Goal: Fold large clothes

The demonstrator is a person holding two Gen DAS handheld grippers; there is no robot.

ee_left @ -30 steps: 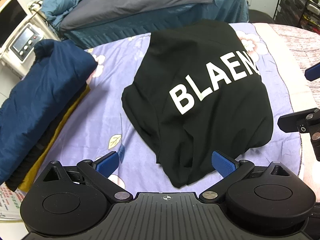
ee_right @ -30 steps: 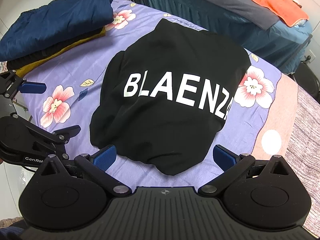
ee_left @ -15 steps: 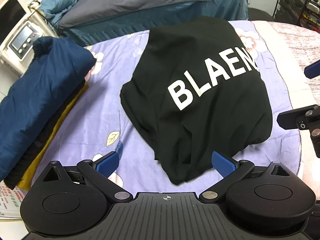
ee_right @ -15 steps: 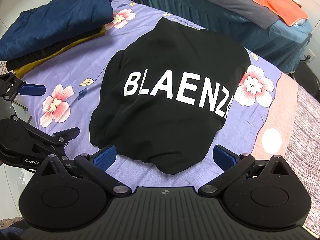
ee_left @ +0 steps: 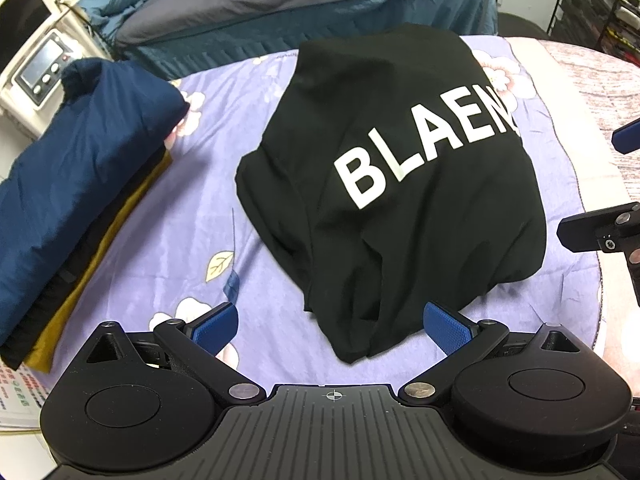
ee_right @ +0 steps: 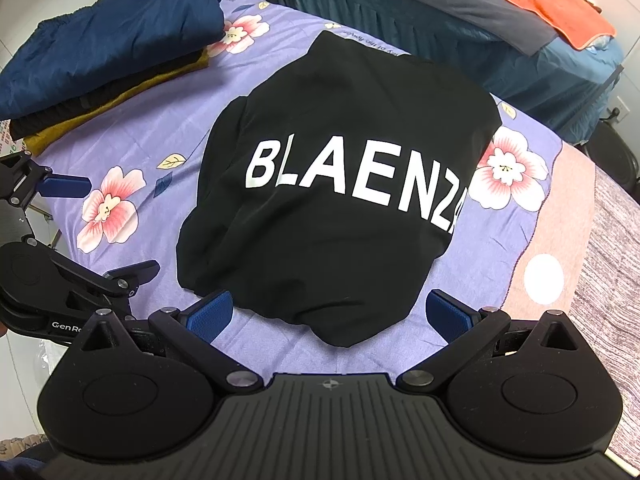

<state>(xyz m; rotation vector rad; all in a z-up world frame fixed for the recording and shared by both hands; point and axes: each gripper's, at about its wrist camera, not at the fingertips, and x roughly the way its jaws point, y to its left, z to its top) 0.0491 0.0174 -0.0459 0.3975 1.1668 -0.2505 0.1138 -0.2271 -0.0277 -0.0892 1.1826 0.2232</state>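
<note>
A black T-shirt (ee_left: 400,184) with white block letters lies folded into a compact bundle on the purple floral sheet (ee_left: 168,240); the right wrist view shows the same black T-shirt (ee_right: 332,184) in the middle of the sheet (ee_right: 140,152). My left gripper (ee_left: 332,326) hovers open just before the shirt's near edge, nothing between its blue pads. My right gripper (ee_right: 328,316) is open too, at the near edge of the shirt. The left gripper (ee_right: 80,232) shows at the left of the right wrist view. The right gripper (ee_left: 616,184) shows at the right edge of the left wrist view.
A stack of folded clothes, navy on top of black and mustard (ee_left: 68,184), sits at the sheet's left side (ee_right: 100,56). A bed with grey and blue covers (ee_left: 280,12) stands behind. A pink striped blanket (ee_right: 592,240) lies to the right. A white device (ee_left: 40,68) is at the far left.
Both grippers have stayed open and drawn back slightly from the shirt. The folded shirt has not moved.
</note>
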